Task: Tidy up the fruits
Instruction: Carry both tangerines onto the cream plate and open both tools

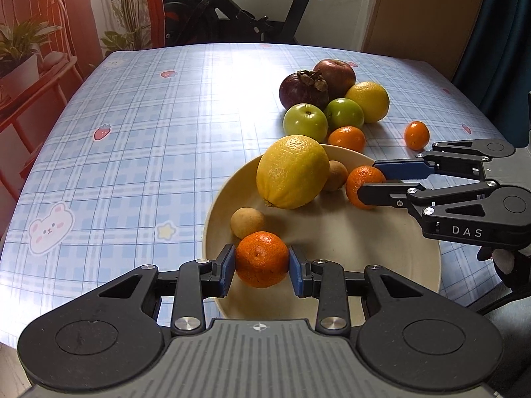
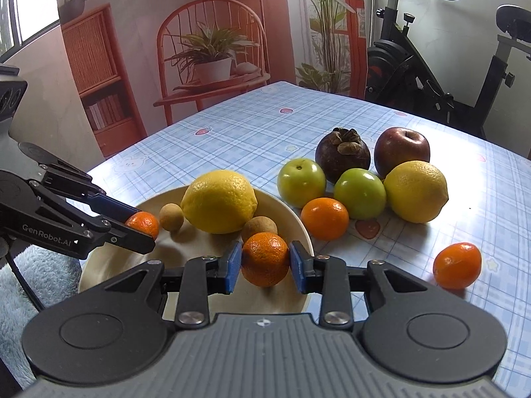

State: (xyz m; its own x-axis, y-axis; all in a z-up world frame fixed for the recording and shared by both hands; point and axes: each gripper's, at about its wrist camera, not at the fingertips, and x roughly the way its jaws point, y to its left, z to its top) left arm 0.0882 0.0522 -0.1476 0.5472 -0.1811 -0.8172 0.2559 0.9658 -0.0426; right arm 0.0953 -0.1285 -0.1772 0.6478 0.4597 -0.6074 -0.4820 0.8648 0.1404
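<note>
A cream plate [image 1: 332,235] [image 2: 109,262] holds a big lemon [image 1: 292,172] [image 2: 219,200] and two small brown fruits [image 1: 247,222] [image 2: 171,217]. My left gripper [image 1: 262,262] is shut on a tangerine [image 1: 262,258] over the plate's near side; in the right wrist view this gripper [image 2: 139,229] and tangerine [image 2: 144,224] show at the left. My right gripper [image 2: 265,260] is shut on another tangerine [image 2: 265,258] at the plate's right side; in the left wrist view this gripper [image 1: 370,182] grips that tangerine [image 1: 360,182].
On the checked tablecloth [image 1: 132,132] beyond the plate lie a mangosteen [image 2: 341,154], a red apple [image 2: 401,151], two green apples [image 2: 300,182], a lemon [image 2: 415,190] and two loose tangerines [image 2: 325,219] [image 2: 458,260]. A chair, plants and an exercise bike stand behind.
</note>
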